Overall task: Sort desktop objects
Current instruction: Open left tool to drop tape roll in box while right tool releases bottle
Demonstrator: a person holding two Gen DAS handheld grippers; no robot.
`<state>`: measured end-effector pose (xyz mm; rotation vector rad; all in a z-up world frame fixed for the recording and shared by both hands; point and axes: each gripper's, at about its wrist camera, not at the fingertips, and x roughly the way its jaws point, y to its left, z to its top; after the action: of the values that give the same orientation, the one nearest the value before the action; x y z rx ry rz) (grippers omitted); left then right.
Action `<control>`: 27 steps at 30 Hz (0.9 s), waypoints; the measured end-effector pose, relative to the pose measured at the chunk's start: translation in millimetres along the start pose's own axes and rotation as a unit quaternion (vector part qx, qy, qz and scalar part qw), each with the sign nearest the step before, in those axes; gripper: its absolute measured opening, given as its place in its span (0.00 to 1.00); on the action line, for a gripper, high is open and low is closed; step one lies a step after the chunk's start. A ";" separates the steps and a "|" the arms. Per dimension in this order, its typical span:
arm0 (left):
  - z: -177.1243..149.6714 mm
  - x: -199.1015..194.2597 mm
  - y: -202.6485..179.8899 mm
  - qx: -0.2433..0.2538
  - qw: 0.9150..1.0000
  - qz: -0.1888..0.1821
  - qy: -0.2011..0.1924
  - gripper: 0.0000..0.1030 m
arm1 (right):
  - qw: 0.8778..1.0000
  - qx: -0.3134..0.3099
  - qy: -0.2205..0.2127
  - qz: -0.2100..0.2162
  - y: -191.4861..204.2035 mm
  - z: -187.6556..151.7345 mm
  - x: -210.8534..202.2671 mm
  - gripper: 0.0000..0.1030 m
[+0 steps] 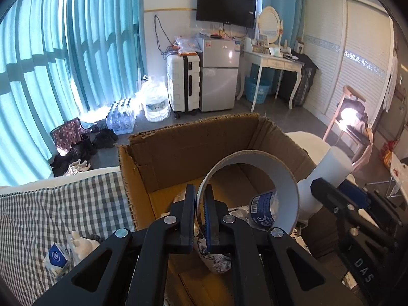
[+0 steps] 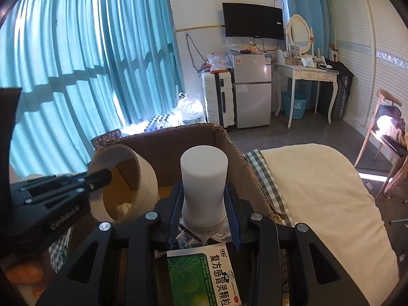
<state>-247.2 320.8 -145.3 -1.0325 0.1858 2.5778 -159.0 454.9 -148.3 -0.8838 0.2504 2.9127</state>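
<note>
Two hand-held black tongs hang over an open cardboard box [image 1: 178, 148] that sits on a bed with a checked cover [image 1: 63, 204]. The left gripper [image 1: 200, 204] is clenched on the thin wall of a wide tape roll [image 1: 255, 176], one jaw inside the ring and one outside, so the roll stands on edge just past its tips, above the box. The right gripper [image 2: 204, 204] is grasping a white cylindrical bottle [image 2: 204, 178] by its lower part, and the bottle stands upright between the blue pads. Directly below the right tongs lies a green and white medicine box [image 2: 204, 275], among crumpled wrappers in the cardboard box.
</note>
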 end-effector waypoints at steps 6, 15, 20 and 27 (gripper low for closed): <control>-3.0 8.2 6.4 -0.021 1.000 -0.006 0.014 0.15 | 1.000 0.001 0.010 -0.004 -3.0 1.2 9.6 0.31; -3.8 -12.0 11.7 -0.024 1.000 0.000 -0.006 0.46 | 1.000 0.002 -0.002 -0.005 -1.8 5.2 3.7 0.32; -1.2 -29.6 12.8 -0.027 1.000 0.003 -0.015 0.52 | 1.000 -0.005 -0.014 -0.001 2.4 9.8 -7.0 0.34; 0.1 -64.0 23.3 -0.029 0.999 0.016 -0.038 0.56 | 0.999 -0.009 -0.043 0.013 12.1 18.1 -30.0 0.42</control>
<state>-213.1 281.4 -101.4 -0.9570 0.1092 2.6599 -145.5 445.2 -115.2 -0.7606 0.2311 2.9724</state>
